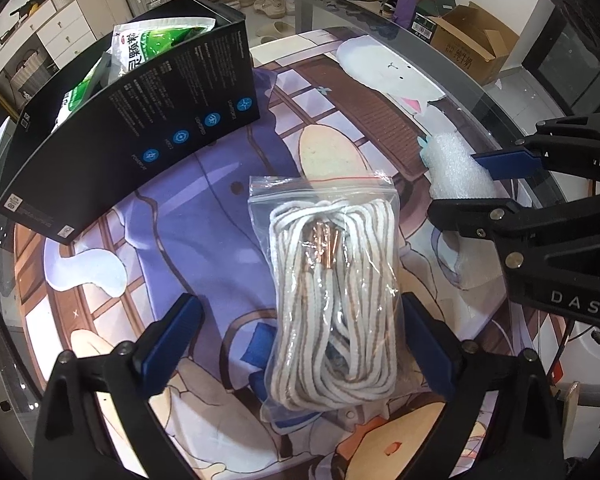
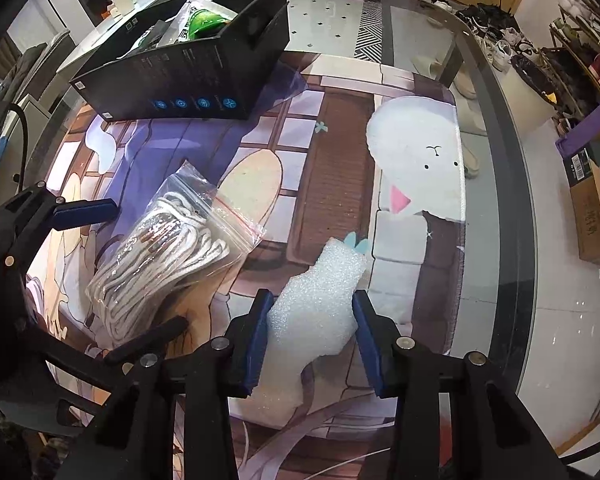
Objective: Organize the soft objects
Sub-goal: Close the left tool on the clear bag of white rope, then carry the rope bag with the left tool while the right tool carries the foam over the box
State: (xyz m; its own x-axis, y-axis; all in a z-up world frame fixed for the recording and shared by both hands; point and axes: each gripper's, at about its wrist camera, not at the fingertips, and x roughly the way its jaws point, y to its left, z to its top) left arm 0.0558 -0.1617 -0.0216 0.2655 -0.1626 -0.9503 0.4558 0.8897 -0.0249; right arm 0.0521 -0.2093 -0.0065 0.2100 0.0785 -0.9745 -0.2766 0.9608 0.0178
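The right gripper [image 2: 312,336] pinches the white foam piece [image 2: 320,300]; the left gripper [image 1: 300,344] straddles the bagged cord [image 1: 332,292], wide.

Glossy plastic bag [image 1: 324,280], woven cord, white foam [image 2: 320,304]

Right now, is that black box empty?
No. The black box is open-topped and a green-and-white packet sticks out of it.

The black box [image 1: 148,120] hides most of the green-printed packet [image 1: 156,44].
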